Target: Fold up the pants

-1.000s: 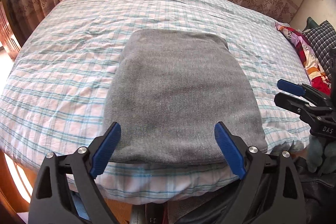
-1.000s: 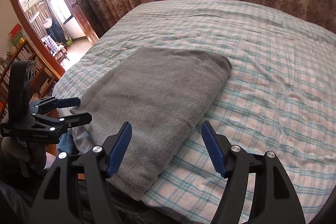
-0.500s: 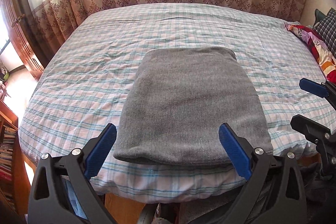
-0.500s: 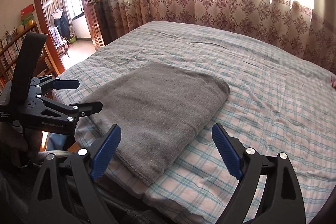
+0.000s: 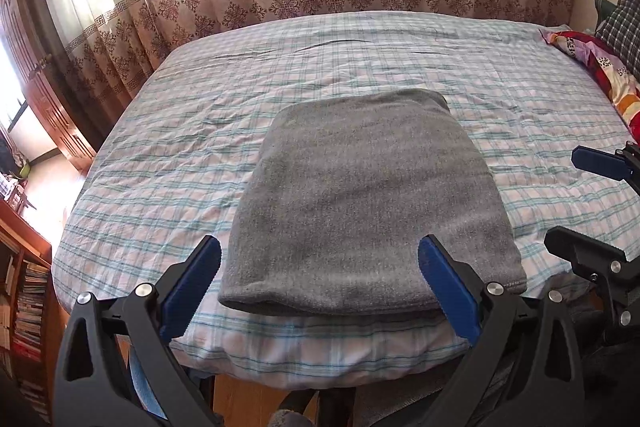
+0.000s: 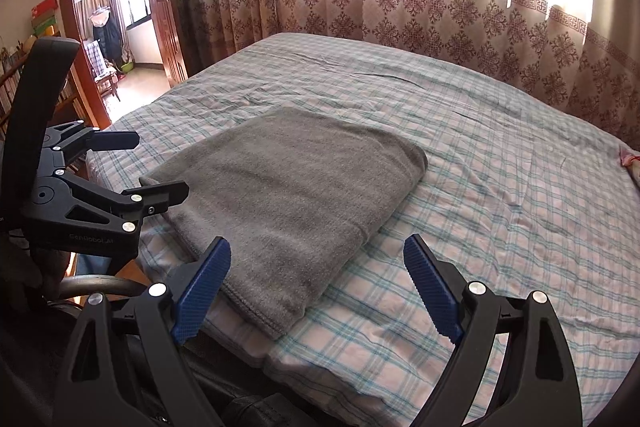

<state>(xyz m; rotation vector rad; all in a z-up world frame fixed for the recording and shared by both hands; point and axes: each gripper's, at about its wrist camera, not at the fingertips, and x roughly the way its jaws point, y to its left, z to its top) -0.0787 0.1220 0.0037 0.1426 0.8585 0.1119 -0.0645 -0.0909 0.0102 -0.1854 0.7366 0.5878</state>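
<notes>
Left wrist view: folded grey pants [image 5: 368, 203] on the plaid bed [image 5: 160, 179]; both hand-held grippers, left [image 5: 320, 291] and right [image 6: 318, 291], released short of the pants; right hand-held gripper partly cut off.

Both grippers are held pitched downward. The jaws of the left gripper [image 5: 320, 283] are spread wide, with nothing pressed by the blue pads [image 5: 191, 293]. The jaws of the right gripper [image 6: 318, 287] are likewise parted and empty.
</notes>
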